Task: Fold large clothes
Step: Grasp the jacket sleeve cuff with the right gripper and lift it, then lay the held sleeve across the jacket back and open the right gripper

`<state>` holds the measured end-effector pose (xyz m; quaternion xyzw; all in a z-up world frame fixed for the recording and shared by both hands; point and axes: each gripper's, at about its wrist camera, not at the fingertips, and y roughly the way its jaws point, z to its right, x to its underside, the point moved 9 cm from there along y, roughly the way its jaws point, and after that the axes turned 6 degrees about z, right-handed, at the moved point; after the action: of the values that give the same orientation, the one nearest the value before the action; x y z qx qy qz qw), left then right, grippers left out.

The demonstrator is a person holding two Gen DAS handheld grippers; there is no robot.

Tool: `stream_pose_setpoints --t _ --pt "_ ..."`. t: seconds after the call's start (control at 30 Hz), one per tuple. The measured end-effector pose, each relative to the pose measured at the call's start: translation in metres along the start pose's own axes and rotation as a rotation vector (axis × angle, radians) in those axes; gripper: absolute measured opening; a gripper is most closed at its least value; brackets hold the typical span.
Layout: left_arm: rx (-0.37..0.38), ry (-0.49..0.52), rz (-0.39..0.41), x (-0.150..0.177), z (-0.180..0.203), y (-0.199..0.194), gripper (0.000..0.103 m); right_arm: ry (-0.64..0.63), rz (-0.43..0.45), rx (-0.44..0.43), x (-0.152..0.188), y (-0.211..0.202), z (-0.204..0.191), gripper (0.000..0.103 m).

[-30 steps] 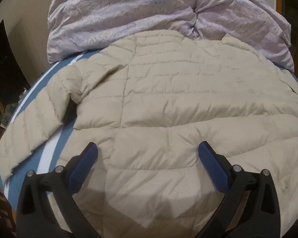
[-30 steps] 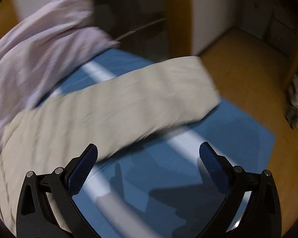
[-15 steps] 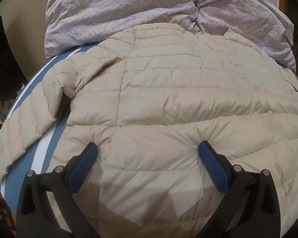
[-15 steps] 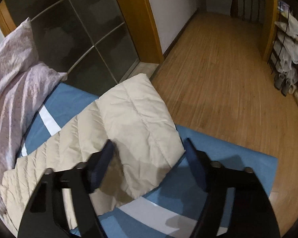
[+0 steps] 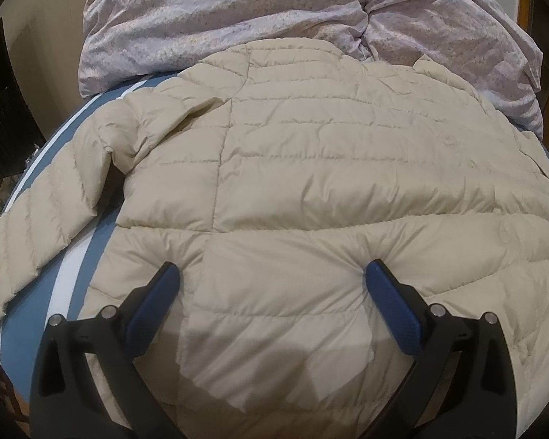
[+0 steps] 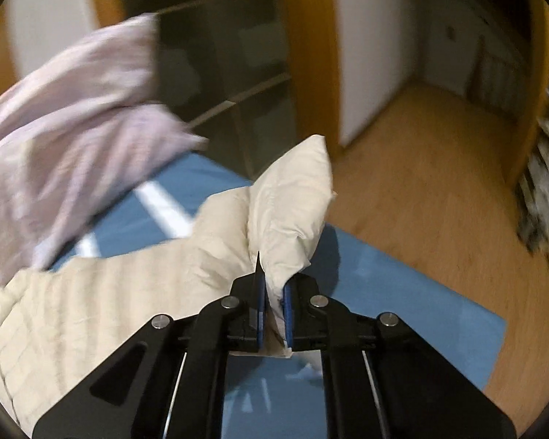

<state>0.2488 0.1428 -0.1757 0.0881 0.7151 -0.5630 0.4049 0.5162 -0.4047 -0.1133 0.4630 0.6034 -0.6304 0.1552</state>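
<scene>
Left view, nearest: left gripper (image 5: 271, 285) spread wide, blue pads pressing down into the jacket (image 5: 311, 183), one at each side of a puffed panel near the hem, fabric puckering at the right pad; nothing pinched between them. Beyond the pads, the cream quilted jacket spread flat, back up, across a blue sheet (image 5: 29, 314) with a white stripe. Left sleeve (image 5: 44, 219) angled out and down toward the near left edge of the bed, resting on the sheet. Farther back, collar end of the jacket touching a crumpled lilac duvet (image 5: 238, 11) heaped along the far side.

Right view, blurred: right gripper (image 6: 273, 303), jaws having just closed, clamped on the end of the other sleeve (image 6: 292, 205). Cuff bunched and standing up past the pads, lifted off the sheet (image 6: 384, 278), with the rest of the sleeve trailing back left to the jacket body (image 6: 91, 292). Behind it, the duvet (image 6: 73, 117) at left, dark glass panels in a wooden frame (image 6: 219, 55), and a wood floor (image 6: 439, 164) at right. Indistinct clutter at the far right edge.
</scene>
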Motion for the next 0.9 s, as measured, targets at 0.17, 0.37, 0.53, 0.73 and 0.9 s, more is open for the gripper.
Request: stream_pose_setpoints --t 0.17,0.37,0.53,0.73,0.9 --pt "0.001 -0.001 0.0 0.0 0.001 0.0 0.101 -0.134 0.02 -0.18 0.004 -0.027 -0.104 0.008" --pt "0.001 -0.001 0.001 0.0 0.001 0.0 0.101 -0.307 -0.058 -0.39 0.055 -0.05 -0.233 0.008" --pt "0.005 -0.005 -0.001 0.0 0.002 0.0 0.101 -0.419 -0.137 -0.49 0.115 -0.063 -0.309 0.008" --pt "0.013 -0.011 -0.003 0.0 0.002 0.0 0.101 -0.474 -0.206 -0.566 0.157 -0.08 -0.36 0.008" --pt "0.017 -0.014 -0.004 0.0 0.0 0.0 0.101 -0.513 -0.231 -0.624 0.178 -0.101 -0.39 0.008"
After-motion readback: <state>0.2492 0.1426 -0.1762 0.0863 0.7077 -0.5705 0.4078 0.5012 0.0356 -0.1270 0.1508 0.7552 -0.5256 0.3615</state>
